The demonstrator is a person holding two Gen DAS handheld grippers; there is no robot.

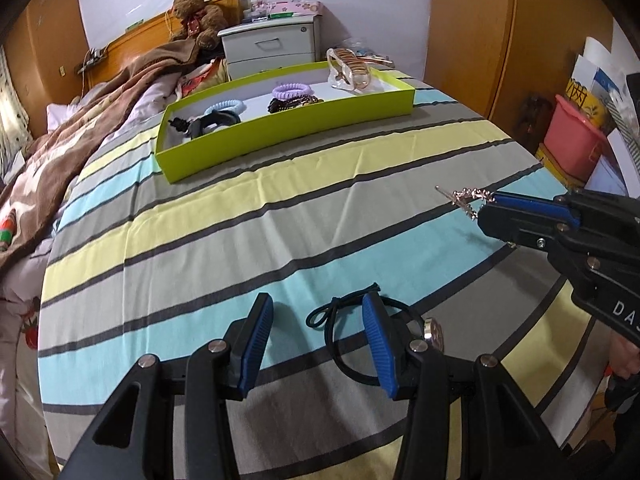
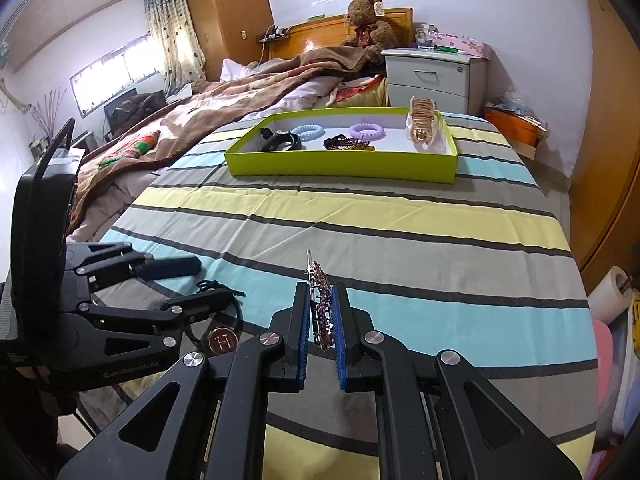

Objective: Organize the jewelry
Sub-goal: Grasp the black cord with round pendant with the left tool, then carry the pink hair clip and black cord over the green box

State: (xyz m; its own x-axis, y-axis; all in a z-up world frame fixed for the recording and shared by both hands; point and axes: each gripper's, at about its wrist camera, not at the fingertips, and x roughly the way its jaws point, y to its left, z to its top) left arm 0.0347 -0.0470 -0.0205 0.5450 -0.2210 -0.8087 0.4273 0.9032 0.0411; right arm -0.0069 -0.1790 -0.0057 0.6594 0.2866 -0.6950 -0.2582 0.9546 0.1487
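Note:
A lime green tray point(image 1: 304, 128) point(image 2: 340, 166) sits far up the striped bed and holds coil hair ties, dark bracelets and a clear clip point(image 1: 352, 68). My right gripper point(image 2: 320, 312) point(image 1: 490, 204) is shut on a rhinestone hair clip point(image 2: 320, 300) point(image 1: 464, 196) and holds it above the bedspread. My left gripper point(image 1: 318, 320) point(image 2: 192, 284) is open, low over the bed. A black hair tie point(image 1: 340, 312) with a round charm point(image 2: 222, 340) lies by its right finger, partly hidden.
A brown blanket point(image 1: 60, 168) is heaped on the bed's left side. A white nightstand point(image 2: 434, 80) and a teddy bear point(image 2: 368, 24) stand beyond the tray. A pink bin point(image 1: 576, 140) and boxes sit on the floor right of the bed.

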